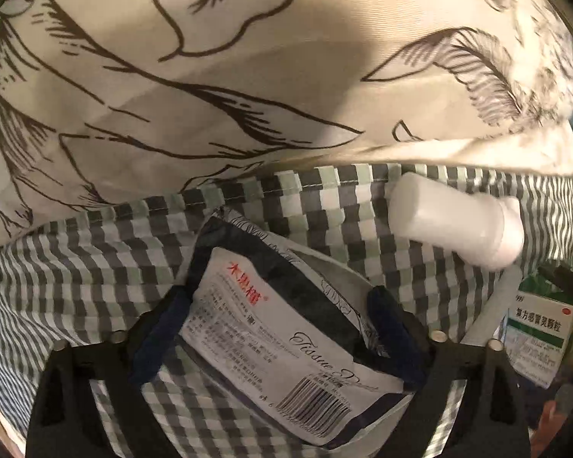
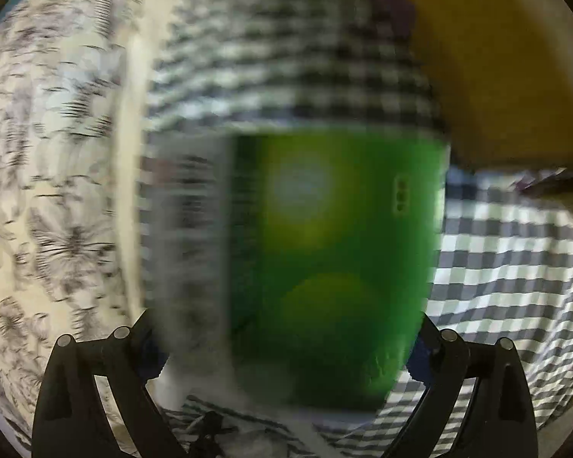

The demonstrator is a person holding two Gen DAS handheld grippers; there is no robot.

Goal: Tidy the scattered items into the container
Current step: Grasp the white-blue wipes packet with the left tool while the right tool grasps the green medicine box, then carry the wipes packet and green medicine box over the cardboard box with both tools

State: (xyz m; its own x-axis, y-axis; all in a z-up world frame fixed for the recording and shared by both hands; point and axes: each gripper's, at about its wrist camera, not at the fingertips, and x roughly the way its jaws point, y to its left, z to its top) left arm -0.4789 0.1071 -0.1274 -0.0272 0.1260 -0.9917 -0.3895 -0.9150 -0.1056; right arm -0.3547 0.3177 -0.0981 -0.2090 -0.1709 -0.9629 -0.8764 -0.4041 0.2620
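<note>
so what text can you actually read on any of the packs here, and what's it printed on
"Tissue": script lettering on the tissue pack; the word after it is unclear.
Three red Chinese characters at that pack's top corner: too blurred to be sure of.
Barcode and fine print on it: too small to read.
"复方感冒灵颗粒": on the medicine box.
Green box in the right wrist view: too blurred, nothing readable.

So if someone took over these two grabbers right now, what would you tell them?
Left gripper: appears closed on the tissue pack, over checked cloth.
Right gripper: green box between its fingers; too blurred to tell the grip.
White bottle lies on the cloth.
Done: unclear, since the container isn't plainly seen.
Left: stow the pack, the green box and the bottle.
</note>
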